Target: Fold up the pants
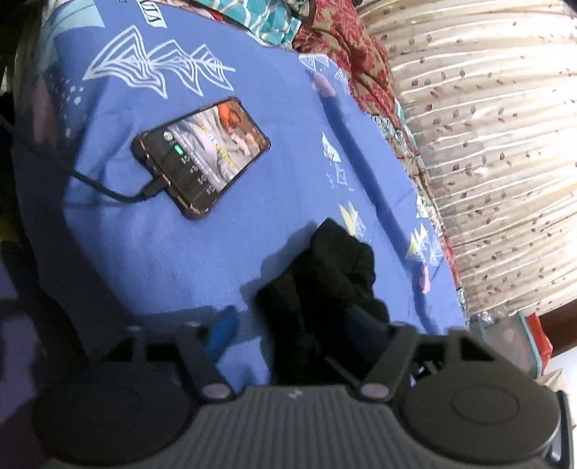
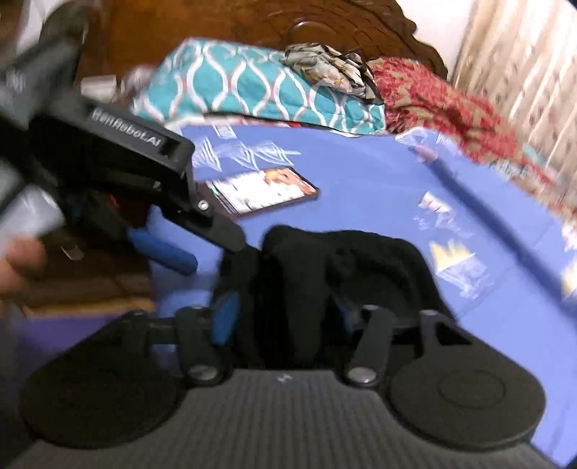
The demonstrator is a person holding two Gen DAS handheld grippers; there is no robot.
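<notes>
Black pants point(image 1: 324, 259) lie bunched in a small heap on the blue printed bedsheet point(image 1: 162, 252). In the left wrist view my left gripper point(image 1: 294, 317) stands open over the heap's near end. Its left blue finger point(image 1: 225, 324) is clear of the cloth, and its right finger is partly buried in it. In the right wrist view the pants point(image 2: 360, 259) fill the gap of my right gripper point(image 2: 285, 310), whose blue pads stand apart and do not clamp the cloth. The left gripper point(image 2: 216, 258) reaches in from the left, touching the heap's left side.
A lit phone point(image 1: 202, 155) on a charging cable lies on the sheet beyond the pants. A teal patterned pillow point(image 2: 259, 86) and a red blanket point(image 2: 432, 97) sit by the wooden headboard point(image 2: 252, 21). A curtain point(image 1: 487, 144) hangs along the bed's right edge. A person's hand point(image 2: 14, 267) holds the left gripper.
</notes>
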